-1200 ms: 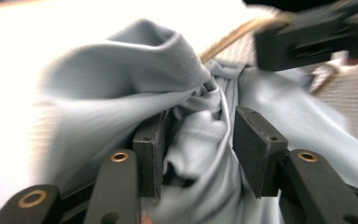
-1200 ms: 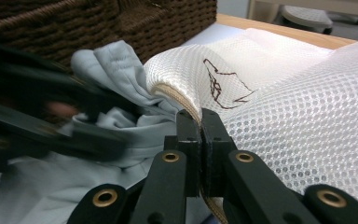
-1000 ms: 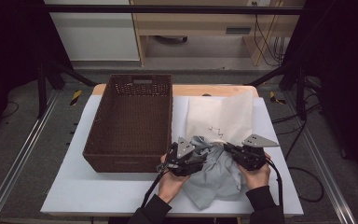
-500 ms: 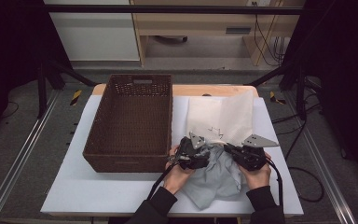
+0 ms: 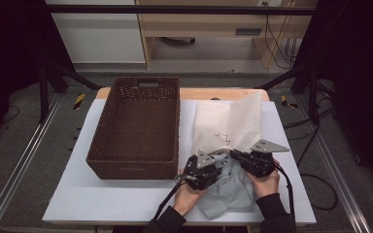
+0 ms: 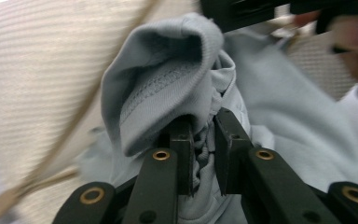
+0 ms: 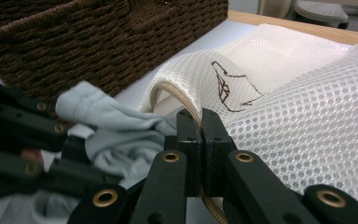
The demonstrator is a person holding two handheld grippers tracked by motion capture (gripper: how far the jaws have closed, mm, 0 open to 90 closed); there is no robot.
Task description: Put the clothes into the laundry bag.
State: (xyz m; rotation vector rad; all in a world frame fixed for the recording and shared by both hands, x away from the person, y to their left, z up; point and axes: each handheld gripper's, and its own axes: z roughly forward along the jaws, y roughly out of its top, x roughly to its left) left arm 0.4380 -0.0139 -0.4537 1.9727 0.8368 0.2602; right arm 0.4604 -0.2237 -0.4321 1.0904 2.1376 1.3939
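Near the front edge of the counter (image 5: 102, 208), the right tongs (image 7: 200, 122) are clamping the tan-bound rim of the white mesh bag (image 7: 303, 112), holding its mouth open. The left tongs (image 6: 204, 135), whose jaws have just been closing, are pinching a bunched fold of the grey garment (image 6: 168, 88) beside that opening, seemingly for stuffing it inside; the wicker basket (image 5: 138, 126) is standing alongside

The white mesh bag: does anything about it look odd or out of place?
Nothing is damaged. The white mesh bag does not lie flat: the right tool pinches its tan-edged rim and lifts it. The left tool has just closed on a bunched grey garment beside it.
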